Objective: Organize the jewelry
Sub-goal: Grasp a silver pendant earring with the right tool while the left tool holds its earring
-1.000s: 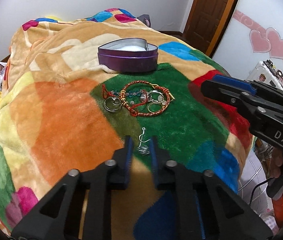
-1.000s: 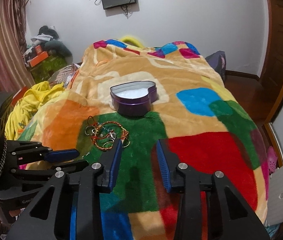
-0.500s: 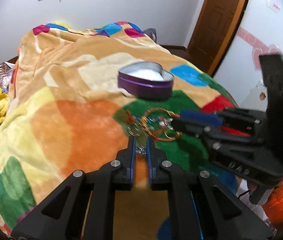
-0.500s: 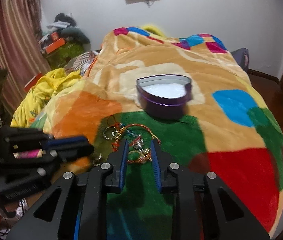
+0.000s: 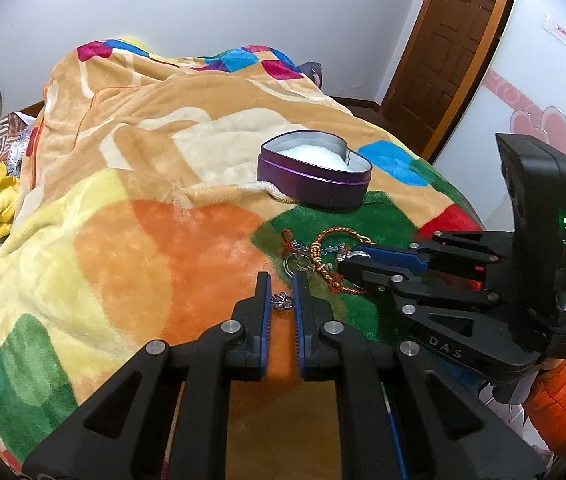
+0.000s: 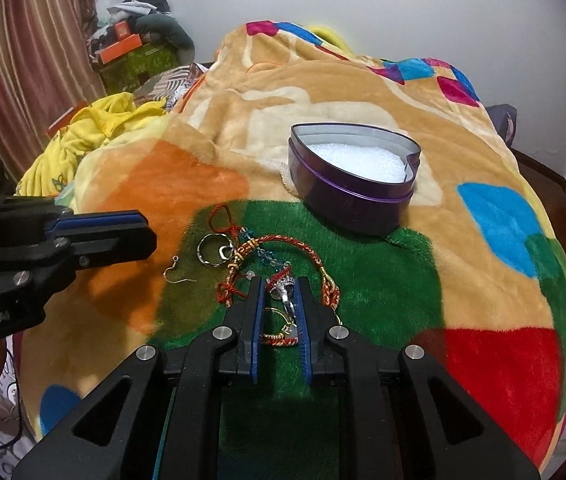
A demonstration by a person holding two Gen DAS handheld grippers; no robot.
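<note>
While my left hand-held gripper point(image 5: 282, 295) sits narrowed around the earring point(image 5: 280, 301), my right hand-held gripper point(image 6: 279, 300) narrowly straddles a silver charm point(image 6: 284, 289); both lie on the bed just short of the heart tin point(image 6: 353, 182), straight ahead.

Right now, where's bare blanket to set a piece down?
Free: orange patch left of the jewelry pile, past the earring hook; red patch right of the green. Strip between tin and pile is narrow. Crowded: the pile, right gripper in it, left gripper beside.
</note>
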